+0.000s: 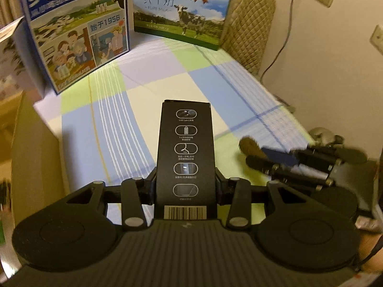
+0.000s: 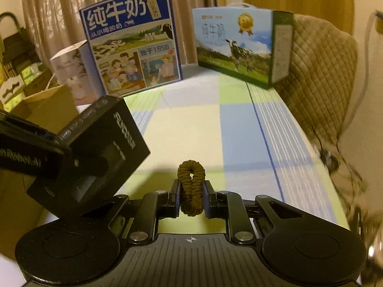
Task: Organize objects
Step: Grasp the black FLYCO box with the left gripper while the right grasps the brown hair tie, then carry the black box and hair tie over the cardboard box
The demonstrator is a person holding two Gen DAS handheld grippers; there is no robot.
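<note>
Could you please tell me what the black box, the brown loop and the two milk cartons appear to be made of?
Black box: looks like matte printed cardboard, with sharp folded edges, white icons and a barcode label.
Brown loop: seemingly braided cord or fabric, given its knotted, fuzzy texture; possibly elastic.
Blue milk carton and pale milk carton: apparently printed paperboard with a slight sheen and crisp corners.
</note>
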